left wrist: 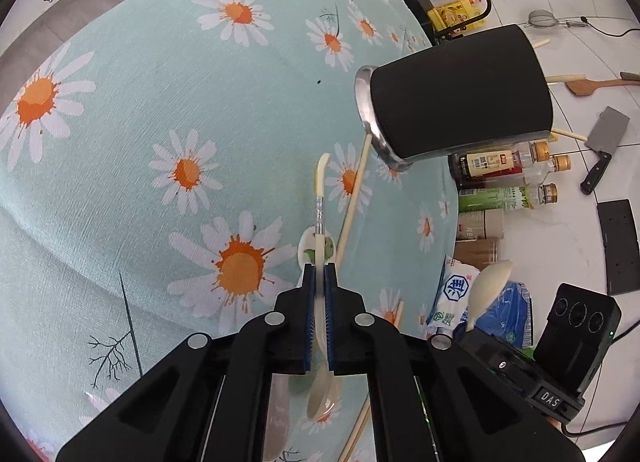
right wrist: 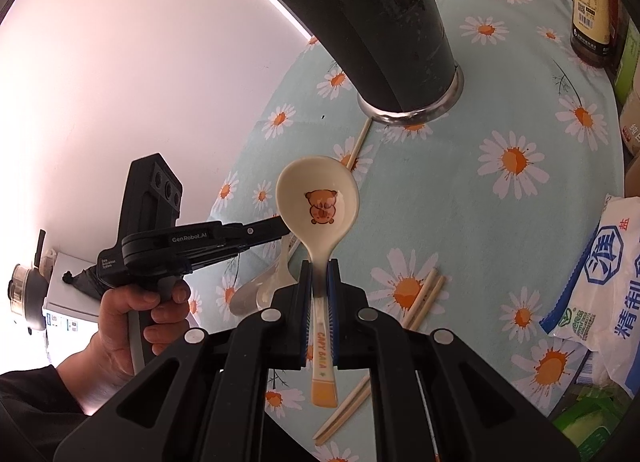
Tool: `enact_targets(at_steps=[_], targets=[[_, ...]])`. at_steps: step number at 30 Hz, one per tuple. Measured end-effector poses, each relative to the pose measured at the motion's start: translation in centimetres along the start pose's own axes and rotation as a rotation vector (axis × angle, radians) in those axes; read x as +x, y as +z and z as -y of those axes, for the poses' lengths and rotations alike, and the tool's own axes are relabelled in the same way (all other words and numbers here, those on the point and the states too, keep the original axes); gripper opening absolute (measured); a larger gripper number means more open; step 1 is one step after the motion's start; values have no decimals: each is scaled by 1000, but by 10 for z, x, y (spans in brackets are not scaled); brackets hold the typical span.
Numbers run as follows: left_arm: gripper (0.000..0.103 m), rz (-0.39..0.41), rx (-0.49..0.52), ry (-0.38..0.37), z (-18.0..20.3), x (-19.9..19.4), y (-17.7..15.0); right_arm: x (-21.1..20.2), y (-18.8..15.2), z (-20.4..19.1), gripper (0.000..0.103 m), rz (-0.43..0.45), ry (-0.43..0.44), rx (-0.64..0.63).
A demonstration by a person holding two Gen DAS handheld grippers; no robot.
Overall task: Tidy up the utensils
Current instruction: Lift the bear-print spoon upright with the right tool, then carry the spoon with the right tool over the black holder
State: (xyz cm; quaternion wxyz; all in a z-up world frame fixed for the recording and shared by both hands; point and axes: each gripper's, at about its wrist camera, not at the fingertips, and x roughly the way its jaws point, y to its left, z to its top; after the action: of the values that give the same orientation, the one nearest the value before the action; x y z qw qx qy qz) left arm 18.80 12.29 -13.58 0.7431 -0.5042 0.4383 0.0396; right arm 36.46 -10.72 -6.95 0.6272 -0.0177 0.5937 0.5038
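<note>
Above the flowery tablecloth point(left wrist: 160, 122), both claws shut tight, left gripper point(left wrist: 319, 274) and right gripper point(right wrist: 319, 268) each holding a spoon point(right wrist: 318, 198). Next, probably up and over to the black cup point(right wrist: 384, 22), then down inside

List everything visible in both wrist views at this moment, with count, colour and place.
Utensil holder: one, black with a steel base, on the tablecloth, chopsticks inside.
Capybara spoon: one, cream, orange handle tip, in the right gripper.
Plain spoon: one, cream, in the left gripper.
Loose chopsticks: several, pale wood, on the cloth.
Tablecloth: one, light blue with daisies.
Salt bag: one, white and blue, right edge.
Sauce bottles: several, beyond the holder.
Cleaver: one, grey blade, on the wall.
Left gripper: black, shut.
Right gripper: black, shut.
</note>
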Motion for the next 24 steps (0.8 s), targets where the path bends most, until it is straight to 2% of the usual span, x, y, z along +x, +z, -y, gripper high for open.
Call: enact_targets(at_steps=[13, 24], targets=[[3, 34, 95, -48, 19, -19, 4, 12, -2, -17, 9, 6, -12, -14], [3, 41, 222, -105, 40, -41, 22, 0, 14, -41, 9, 107, -78, -36]])
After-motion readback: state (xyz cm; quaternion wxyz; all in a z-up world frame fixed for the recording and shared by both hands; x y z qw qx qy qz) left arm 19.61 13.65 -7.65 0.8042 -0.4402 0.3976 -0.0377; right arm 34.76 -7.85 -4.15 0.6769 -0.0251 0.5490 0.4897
